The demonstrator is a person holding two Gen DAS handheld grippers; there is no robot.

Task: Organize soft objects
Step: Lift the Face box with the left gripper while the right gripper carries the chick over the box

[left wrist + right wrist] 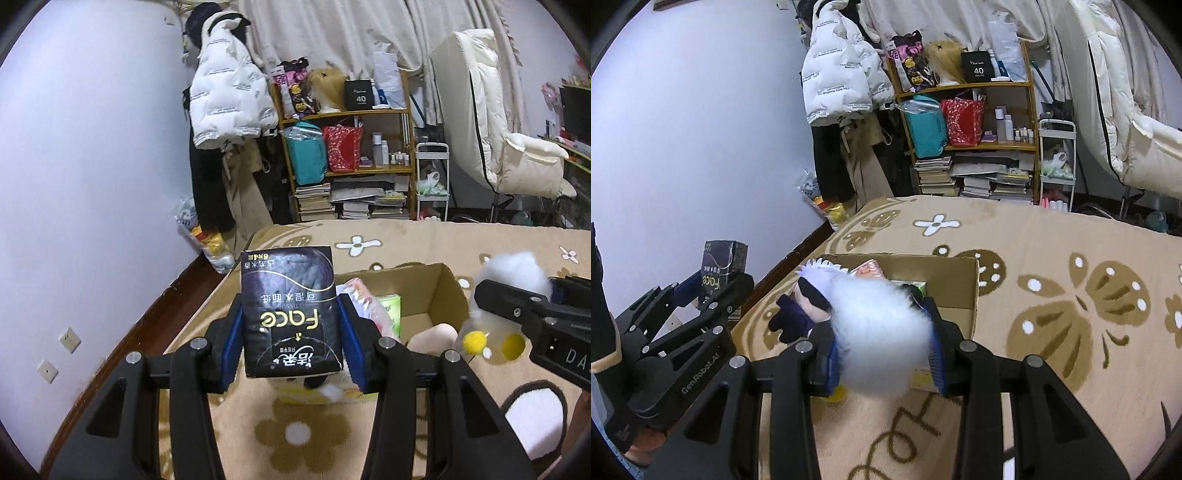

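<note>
My left gripper (291,328) is shut on a black "Face" tissue pack (290,306), held upright above the near left side of an open cardboard box (439,291); the pack also shows in the right wrist view (722,273). My right gripper (884,332) is shut on a white fluffy pom-pom toy (879,332), which in the left wrist view (513,273) has small yellow balls (472,341) hanging below. The box (971,284) holds a pink pack (868,269) and a green pack (391,310). A plush doll with white hair (809,295) lies at the box's left edge.
The box sits on a beige flower-patterned blanket (1071,295). Behind it stand a wooden shelf (347,147) with bags and books, hanging coats (229,96), a white cart (432,181) and a white padded chair (491,118). The wall (92,166) is at the left.
</note>
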